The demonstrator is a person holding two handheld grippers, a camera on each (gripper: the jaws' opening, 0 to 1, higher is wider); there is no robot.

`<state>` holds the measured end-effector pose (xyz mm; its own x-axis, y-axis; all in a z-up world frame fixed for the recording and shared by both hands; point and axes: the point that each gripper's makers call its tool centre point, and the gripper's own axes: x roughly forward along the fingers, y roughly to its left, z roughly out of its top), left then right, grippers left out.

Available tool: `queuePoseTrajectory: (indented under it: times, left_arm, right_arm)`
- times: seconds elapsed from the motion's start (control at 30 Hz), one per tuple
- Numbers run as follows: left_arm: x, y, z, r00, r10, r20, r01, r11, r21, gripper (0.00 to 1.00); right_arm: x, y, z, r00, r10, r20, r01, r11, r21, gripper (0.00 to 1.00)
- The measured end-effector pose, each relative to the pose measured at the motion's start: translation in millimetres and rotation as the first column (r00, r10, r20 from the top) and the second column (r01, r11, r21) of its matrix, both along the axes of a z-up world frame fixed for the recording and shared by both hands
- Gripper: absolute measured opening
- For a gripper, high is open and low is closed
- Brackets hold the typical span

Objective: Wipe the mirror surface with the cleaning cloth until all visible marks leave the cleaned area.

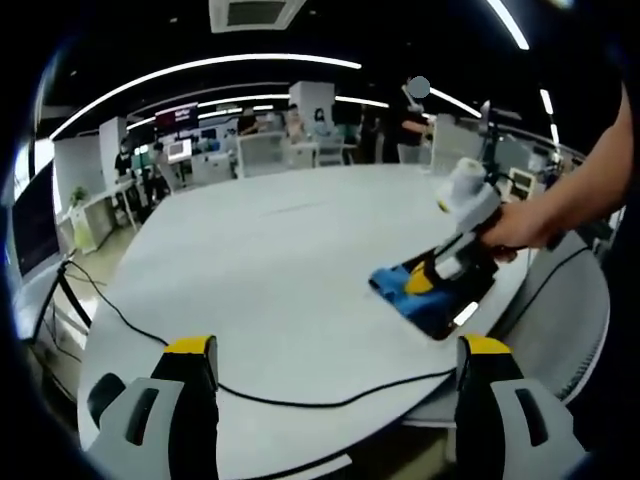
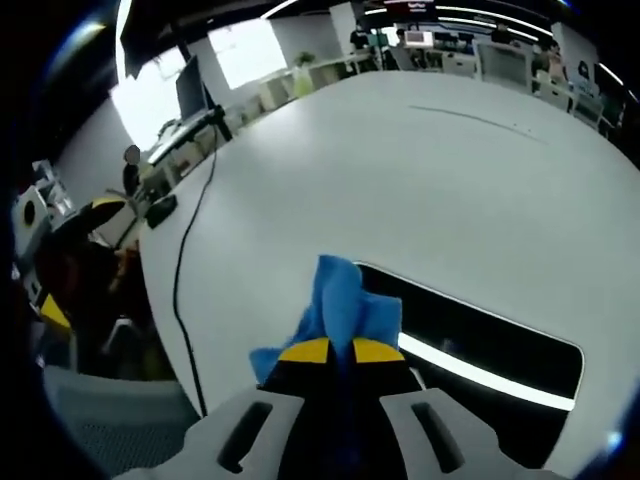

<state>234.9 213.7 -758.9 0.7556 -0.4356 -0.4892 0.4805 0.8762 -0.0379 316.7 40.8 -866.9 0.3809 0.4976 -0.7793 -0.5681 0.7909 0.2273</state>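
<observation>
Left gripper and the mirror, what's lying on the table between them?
In the left gripper view, a black cable crosses the white table between the open left gripper and the mirror; otherwise bare tabletop.

Blue cloth [image 2: 345, 305]; dark mirror [image 2: 490, 345]; white table [image 1: 290, 260]; black cable [image 1: 300, 398]; yellow-tipped fingers [image 2: 312, 351].

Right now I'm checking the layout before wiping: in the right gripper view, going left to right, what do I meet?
The left gripper at the table's edge → black cable on the white table → blue cleaning cloth clamped in the right gripper → dark mirror.
</observation>
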Motion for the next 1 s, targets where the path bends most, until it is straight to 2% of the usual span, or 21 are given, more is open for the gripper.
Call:
queuePoseTrajectory:
  times: [0.17,0.37,0.53,0.7,0.8,0.83,1.0]
  left_arm:
    - [3.1,-6.4,1.7,1.0,0.004,0.007,-0.004,1.0,-0.01,1.0]
    - [4.2,-13.6,1.3,1.0,-0.006,0.012,0.007,1.0,-0.01,1.0]
    - [4.4,-12.0,0.9,1.0,0.002,0.015,-0.002,1.0,-0.014,1.0]
    - [2.7,-12.8,-1.1,1.0,0.002,0.008,-0.002,1.0,-0.02,1.0]
    - [3.0,-12.6,-1.4,1.0,0.002,0.005,-0.002,1.0,-0.031,1.0]
    - [4.2,-11.3,-1.1,1.0,0.003,0.008,-0.002,0.999,-0.039,1.0]
    - [8.7,-6.8,3.2,1.0,0.017,0.012,-0.017,0.999,-0.052,1.0]
  right_arm:
    - [-1.8,-17.3,0.1,0.999,-0.032,-0.023,0.032,0.999,-0.003,0.01]
    - [-2.0,-39.6,-0.4,0.999,-0.032,-0.017,0.032,0.999,-0.011,0.01]
    - [-1.6,-59.4,-0.5,0.997,-0.075,-0.026,0.075,0.997,-0.001,0.01]
    - [-3.4,-77.3,-0.1,0.997,-0.077,-0.024,0.076,0.997,-0.023,0.01]
    - [-2.7,-88.8,-1.0,0.992,-0.117,-0.048,0.117,0.993,-0.017,0.01]
    - [-3.7,-92.8,-1.0,0.983,-0.162,-0.081,0.162,0.987,-0.007,0.01]
    - [-2.9,-105.3,-0.8,0.984,-0.162,-0.074,0.16,0.987,-0.024,0.01]
